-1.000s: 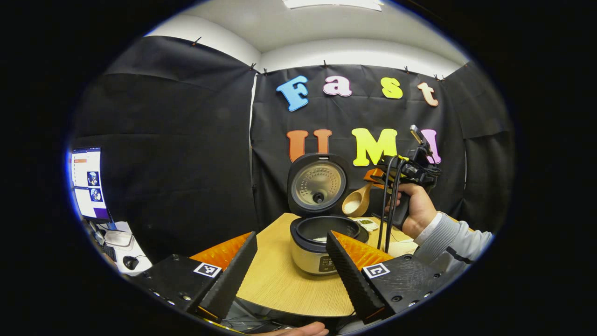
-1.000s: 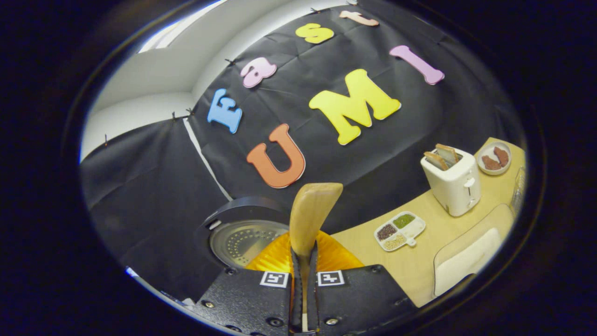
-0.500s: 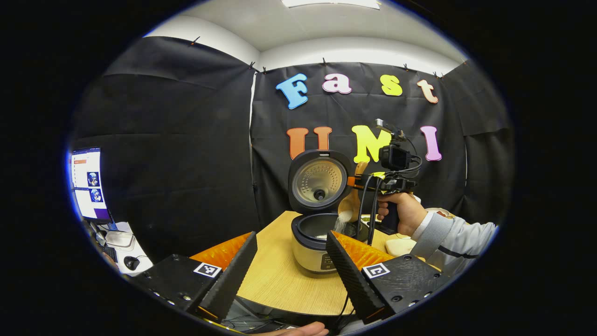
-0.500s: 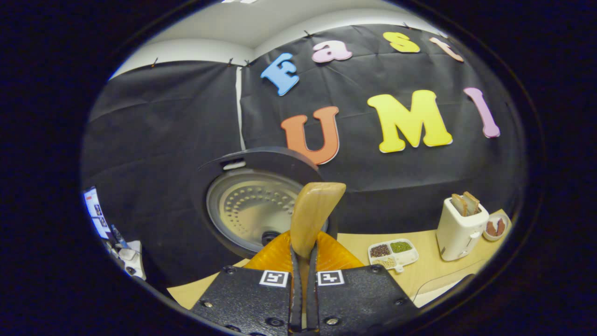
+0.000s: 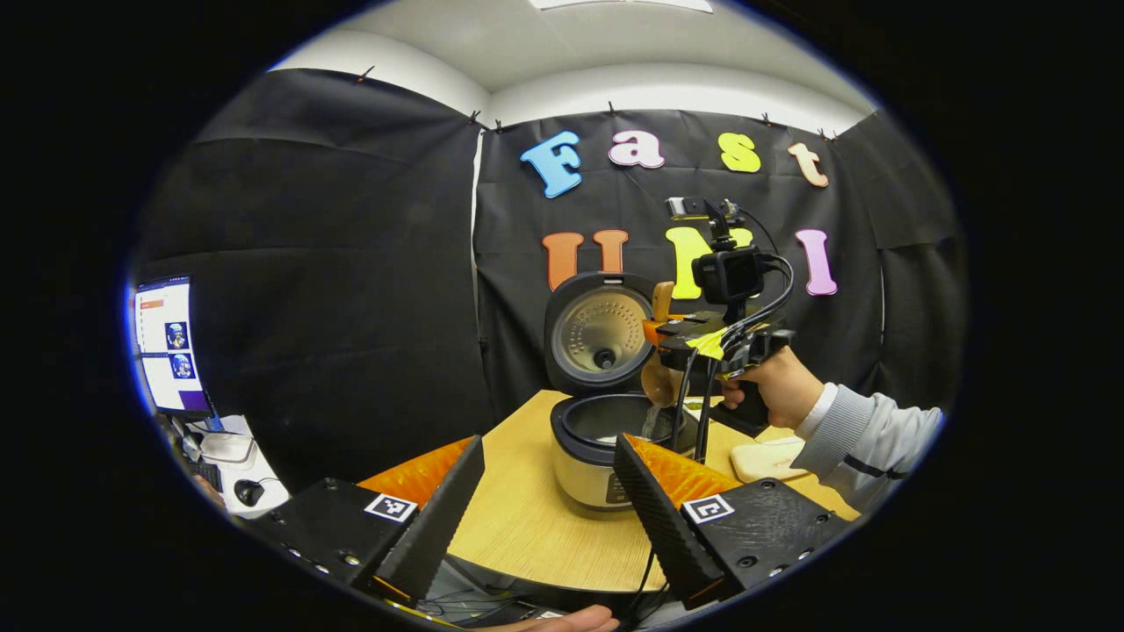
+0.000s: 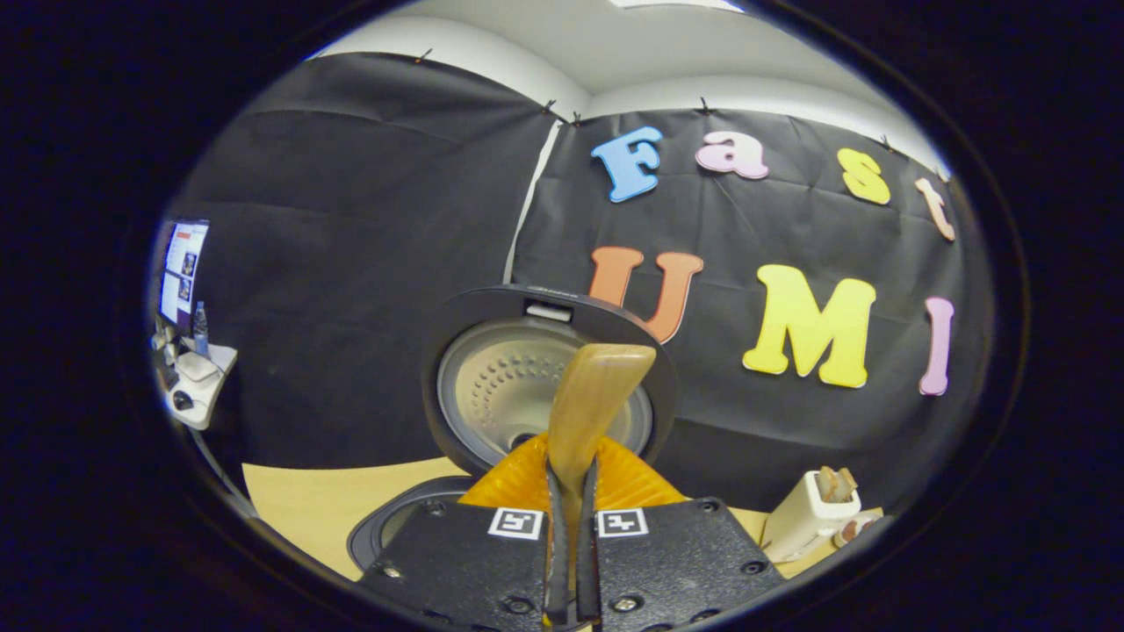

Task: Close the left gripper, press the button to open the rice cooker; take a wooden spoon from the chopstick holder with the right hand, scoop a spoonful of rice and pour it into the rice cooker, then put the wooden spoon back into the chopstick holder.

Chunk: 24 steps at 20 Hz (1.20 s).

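Black cloth backs a wooden surface point(image 5: 527, 518) carrying one rice cooker point(image 5: 590, 456), lid raised. Over its pot the right gripper point(image 5: 660, 338) pinches one wooden spoon point(image 6: 590, 412) between its pressed-together fingers; the bowl point(image 5: 657, 382) tips down and falling rice is hard to make out. Spread and empty, the left gripper point(image 5: 549, 500) hides part of the cooker. One toaster point(image 6: 803, 522) sits cut off.

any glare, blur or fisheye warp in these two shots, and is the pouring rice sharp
Left gripper view: strong fisheye bend at the wall edges; the monitor is blown out; the rice falling from the wooden spoon into the rice cooker is a faint smear. Right gripper view: the spoon handle looms soft; the right gripper is crisp.
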Each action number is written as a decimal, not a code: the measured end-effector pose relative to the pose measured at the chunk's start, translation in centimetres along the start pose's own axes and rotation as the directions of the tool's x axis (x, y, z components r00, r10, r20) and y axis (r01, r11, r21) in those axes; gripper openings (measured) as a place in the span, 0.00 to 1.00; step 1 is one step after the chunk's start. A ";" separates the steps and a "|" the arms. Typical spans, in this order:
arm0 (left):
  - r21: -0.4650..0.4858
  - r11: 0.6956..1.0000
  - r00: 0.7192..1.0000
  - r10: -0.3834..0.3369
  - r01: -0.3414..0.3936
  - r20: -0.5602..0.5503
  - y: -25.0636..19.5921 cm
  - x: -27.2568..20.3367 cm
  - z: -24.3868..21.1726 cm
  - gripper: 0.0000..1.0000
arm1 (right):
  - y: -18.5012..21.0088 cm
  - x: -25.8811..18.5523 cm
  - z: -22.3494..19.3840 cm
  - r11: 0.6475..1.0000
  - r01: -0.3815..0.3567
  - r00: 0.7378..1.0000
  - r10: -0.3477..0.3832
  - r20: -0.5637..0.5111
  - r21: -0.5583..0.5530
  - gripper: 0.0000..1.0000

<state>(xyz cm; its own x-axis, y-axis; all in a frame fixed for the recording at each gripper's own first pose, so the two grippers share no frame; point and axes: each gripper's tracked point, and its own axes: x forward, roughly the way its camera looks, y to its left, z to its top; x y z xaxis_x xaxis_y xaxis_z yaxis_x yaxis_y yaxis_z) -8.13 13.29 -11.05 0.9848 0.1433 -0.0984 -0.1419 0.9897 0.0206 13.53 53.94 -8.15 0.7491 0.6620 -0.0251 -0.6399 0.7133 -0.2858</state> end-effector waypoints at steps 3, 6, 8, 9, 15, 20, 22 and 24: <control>0.005 1.000 1.000 -0.015 0.015 0.007 -0.7 -0.2 0.4 0.95 | -1.0 -0.6 -0.1 1.000 0.021 1.000 -0.021 -0.009 -0.012 0.10; 0.012 1.000 1.000 -0.027 0.027 0.010 -1.5 -0.2 0.7 0.95 | -3.0 -1.5 0.0 0.998 0.056 0.998 -0.056 -0.012 0.002 0.10; 0.011 0.999 0.999 -0.036 0.036 0.013 -2.3 0.0 0.8 0.95 | -4.4 -2.4 -0.2 0.996 0.072 0.997 -0.071 -0.024 0.042 0.10; 0.008 0.999 0.999 -0.042 0.042 0.017 -2.6 0.0 1.0 0.95 | -5.0 -2.9 -0.2 0.995 0.076 0.997 -0.074 -0.028 0.058 0.10; 0.014 0.997 0.996 -0.073 0.072 0.050 -4.5 0.5 2.3 0.94 | -11.0 -6.3 -0.8 0.985 0.129 0.991 -0.127 -0.030 0.114 0.10; 0.023 0.995 0.993 -0.098 0.096 0.059 -7.1 1.3 2.8 0.94 | -17.5 -9.5 -2.2 0.966 0.193 0.981 -0.188 -0.043 0.169 0.12; 0.026 0.993 0.992 -0.115 0.114 0.060 -8.4 1.5 3.0 0.94 | -19.8 -10.7 -3.0 0.960 0.221 0.975 -0.216 -0.050 0.171 0.12; 0.024 0.991 0.989 -0.132 0.130 0.064 -9.5 1.7 3.1 0.94 | -22.1 -12.0 -4.2 0.952 0.246 0.969 -0.238 -0.064 0.181 0.12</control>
<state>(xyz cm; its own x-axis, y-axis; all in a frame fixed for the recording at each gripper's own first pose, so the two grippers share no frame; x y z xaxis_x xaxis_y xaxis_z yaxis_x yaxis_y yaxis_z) -4.76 4.13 -8.35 0.9993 0.0111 -0.0365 -0.0099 0.9995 0.0312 19.40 29.25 -5.53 0.8894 0.4567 -0.0172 -0.4559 0.8838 -0.1054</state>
